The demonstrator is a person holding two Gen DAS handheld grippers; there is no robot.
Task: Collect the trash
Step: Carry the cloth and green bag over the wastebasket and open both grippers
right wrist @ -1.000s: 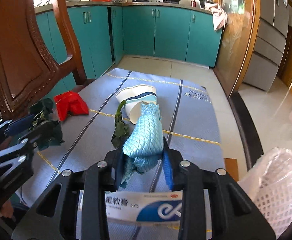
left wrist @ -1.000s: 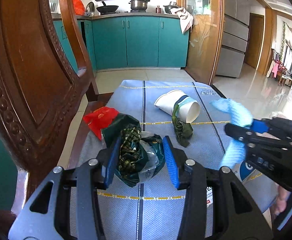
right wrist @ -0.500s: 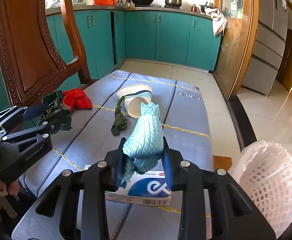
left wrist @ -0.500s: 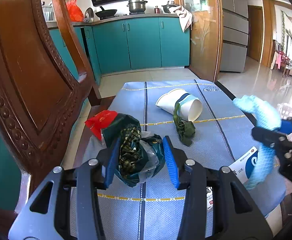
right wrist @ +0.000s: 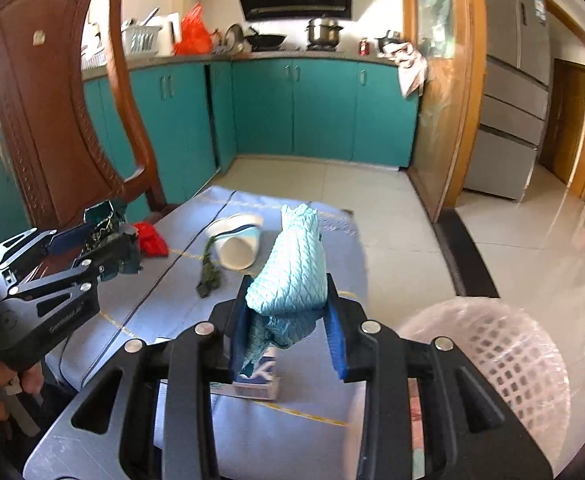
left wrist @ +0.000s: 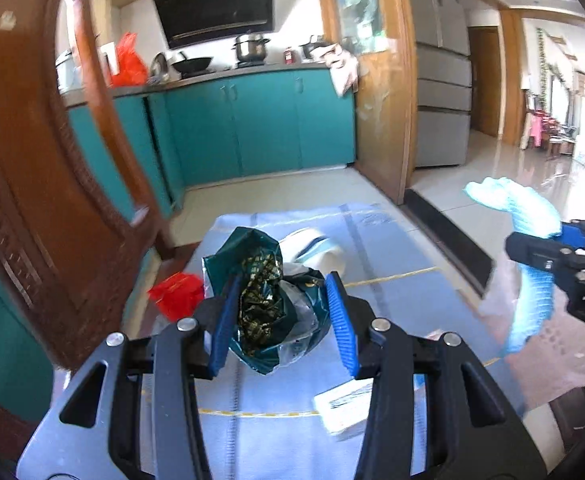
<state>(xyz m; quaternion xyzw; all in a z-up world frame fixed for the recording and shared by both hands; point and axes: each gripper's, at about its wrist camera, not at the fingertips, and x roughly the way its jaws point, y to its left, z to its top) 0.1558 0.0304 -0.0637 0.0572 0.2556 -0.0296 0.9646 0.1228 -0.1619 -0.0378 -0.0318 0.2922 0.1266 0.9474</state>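
Both grippers have lifted off the bench [right wrist: 304, 428] with their loads in the last second. A second back the left gripper [left wrist: 282, 312] sat low with the dark green wrapper [left wrist: 260, 280] down near the cloth; now the wrapper hangs clear above it, pinched between the blue pads, jaws about half closed on the crumpled bundle, which includes some clear plastic. The view has tilted up too, more kitchen showing, and is motion-blurred. The right gripper [right wrist: 288, 320] has a narrow clamp on the light blue cloth [right wrist: 292, 272], which stands up out of the jaws. It has swung away from the left gripper toward the white mesh bin [right wrist: 492, 360], which looms larger at lower right of the right wrist view than half a second ago. In the left wrist view the right gripper [left wrist: 540, 256] has slid from mid-frame to the far right edge. Neither grip width has changed, so nothing slipped. Still on the bench: red wrapper [right wrist: 152, 240], tipped paper cup [right wrist: 238, 242], dark green scrap [right wrist: 208, 274] just beside the cup, and a blue-and-white box [right wrist: 258, 380] under the right gripper. Judgement: two items are picked and in transit, and the blue cloth looks closest to drop-off since the bin is right beside that gripper; the left load has further to cross. About four pieces remain, so the task is under halfway.
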